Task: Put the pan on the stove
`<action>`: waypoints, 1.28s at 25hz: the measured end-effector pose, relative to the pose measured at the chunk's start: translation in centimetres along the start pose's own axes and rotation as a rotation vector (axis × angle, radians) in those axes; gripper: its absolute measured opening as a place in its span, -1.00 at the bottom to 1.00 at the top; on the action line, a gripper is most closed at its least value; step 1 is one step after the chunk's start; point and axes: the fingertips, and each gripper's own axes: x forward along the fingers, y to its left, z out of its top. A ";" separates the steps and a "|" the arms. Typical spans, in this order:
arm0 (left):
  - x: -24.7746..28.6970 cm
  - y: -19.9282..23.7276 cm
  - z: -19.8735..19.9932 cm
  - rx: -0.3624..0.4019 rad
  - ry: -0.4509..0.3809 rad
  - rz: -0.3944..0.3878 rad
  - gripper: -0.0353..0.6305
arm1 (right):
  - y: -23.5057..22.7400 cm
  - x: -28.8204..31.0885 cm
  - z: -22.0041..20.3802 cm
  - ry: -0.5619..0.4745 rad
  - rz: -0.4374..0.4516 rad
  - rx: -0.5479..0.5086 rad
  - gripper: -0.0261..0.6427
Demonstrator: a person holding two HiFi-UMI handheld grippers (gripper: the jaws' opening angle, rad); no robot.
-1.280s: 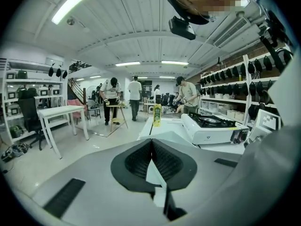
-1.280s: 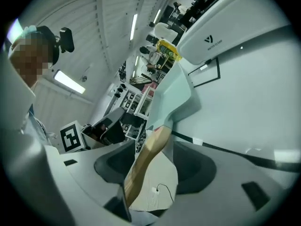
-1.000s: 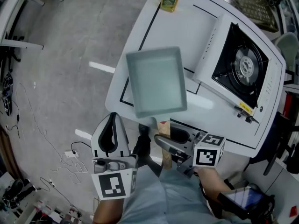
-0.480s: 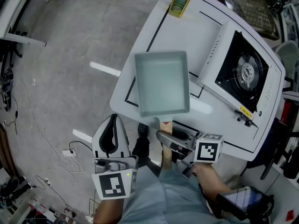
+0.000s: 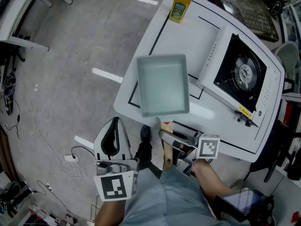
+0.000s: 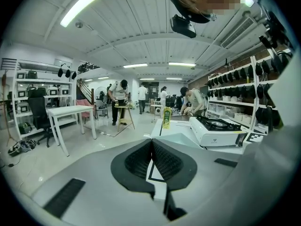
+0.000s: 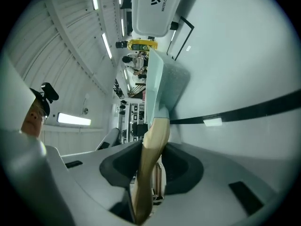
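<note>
A white table [image 5: 164, 36] marked with black tape lines [image 5: 155, 29] carries three things. A white portable gas stove with a black top and a round burner [image 5: 242, 76] sits on the table's right part. A yellow bottle with a dark cap [image 5: 180, 6] stands at the far corner, well apart from everything else. A pale grey-green square pan [image 5: 163, 84] rests on the table's near-left part. Its right edge is near the stove's white left side but not touching it. The pan is on the table, not on the burner. A strip of bare table crossed by a tape line lies between them. A dark wire grid [image 5: 249, 6] lies beyond the stove. On the grey floor [image 5: 56, 55] to the left are white tape marks [image 5: 107, 74] and loose cables [image 5: 61, 173].

The pan's light wooden handle [image 5: 167, 147] sticks out over the near table edge toward the person. The right gripper [image 5: 171, 138] is at that handle, and its jaws are closing around it. In the right gripper view the handle [image 7: 153, 145] runs between the two dark pads. It lies against one pad, with a thin gap showing at the other.

The left gripper [image 5: 114, 126] hangs off the table over the floor, left of the handle. In its own view the jaws are together at the tips with nothing between them.
</note>
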 end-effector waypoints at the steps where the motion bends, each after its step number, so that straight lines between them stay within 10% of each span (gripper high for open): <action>1: -0.2 0.0 0.2 0.002 -0.004 0.000 -0.84 | 0.0 0.0 0.0 -0.002 -0.003 -0.002 -0.46; 20: -5.7 0.6 12.1 0.048 -0.209 0.005 -0.84 | 17.6 0.5 1.7 -0.070 0.121 -0.191 -0.48; 32: -4.2 -6.2 15.3 0.087 -0.294 -0.143 -0.84 | 17.4 -5.1 4.8 -0.201 0.045 -0.198 -0.47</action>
